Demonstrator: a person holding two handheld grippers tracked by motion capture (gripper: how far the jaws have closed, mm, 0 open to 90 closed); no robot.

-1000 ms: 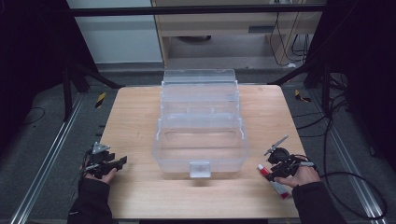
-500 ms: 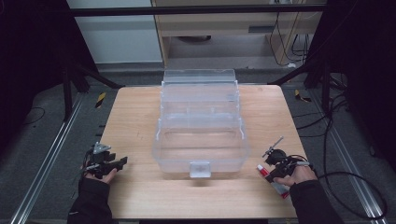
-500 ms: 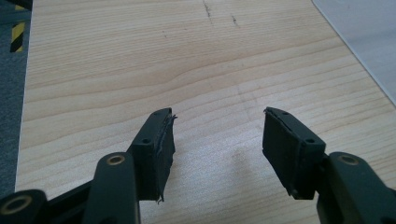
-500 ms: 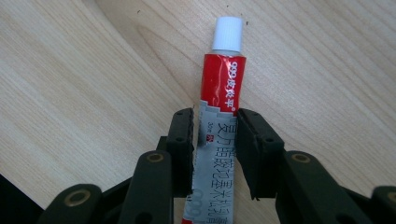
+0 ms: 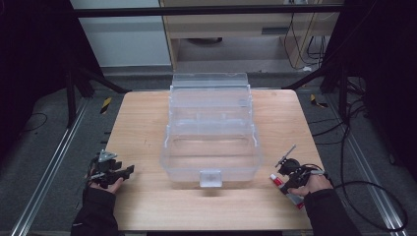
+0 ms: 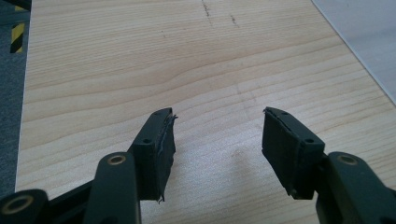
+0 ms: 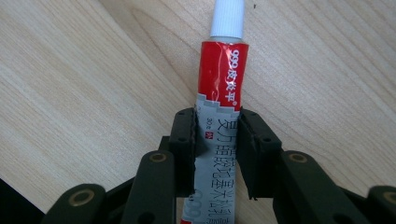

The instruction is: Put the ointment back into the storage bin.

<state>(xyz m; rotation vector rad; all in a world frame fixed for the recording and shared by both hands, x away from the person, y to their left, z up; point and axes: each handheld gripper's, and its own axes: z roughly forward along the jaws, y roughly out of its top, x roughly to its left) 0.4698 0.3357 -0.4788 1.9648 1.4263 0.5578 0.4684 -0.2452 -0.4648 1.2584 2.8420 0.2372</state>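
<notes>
Tube [image 7: 219, 112] sat clamped in my right gripper [image 7: 217, 149] at lower right of the table [image 5: 147, 128]; my left gripper [image 6: 217, 140] gaped empty, lower left. Likely next: lifting it into the box [image 5: 211, 162] at centre.

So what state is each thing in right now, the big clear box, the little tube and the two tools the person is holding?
Clear box: lid open, trays stepped back, looks empty.
Tube: white cap on, clamped between the jaws, over the table.
Right hand-held gripper: shut on the tube.
Left hand-held gripper: jaws wide apart, holding nothing.
</notes>
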